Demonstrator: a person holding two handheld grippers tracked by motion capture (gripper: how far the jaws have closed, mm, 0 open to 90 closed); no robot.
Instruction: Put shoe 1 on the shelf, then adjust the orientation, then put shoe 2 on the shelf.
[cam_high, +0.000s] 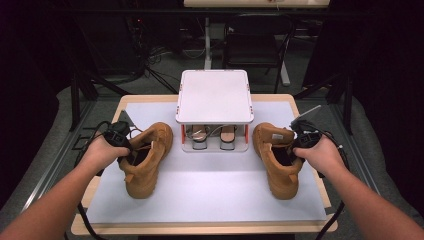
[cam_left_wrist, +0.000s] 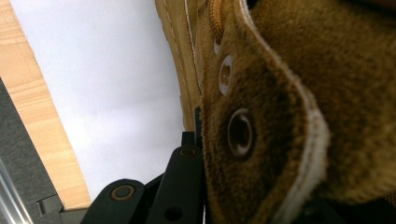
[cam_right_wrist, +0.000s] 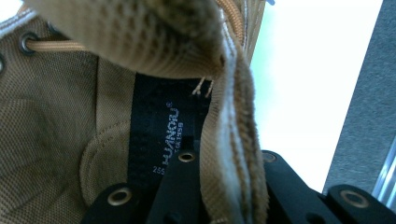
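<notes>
Two tan suede boots stand on the white mat. My left gripper is shut on the collar of the left boot, at its outer side. In the left gripper view, one black jaw presses the eyelet flap of the left boot at my left gripper; the other jaw is mostly hidden behind the suede. My right gripper is shut on the collar of the right boot. In the right gripper view, my right gripper pinches the collar edge of the right boot, one jaw inside by the black label.
A white two-level shoe rack stands at the back middle of the wooden table, with a pair of sandals under its top shelf. Dark chairs and cables lie beyond the table. Each hand's cable trails off its own side.
</notes>
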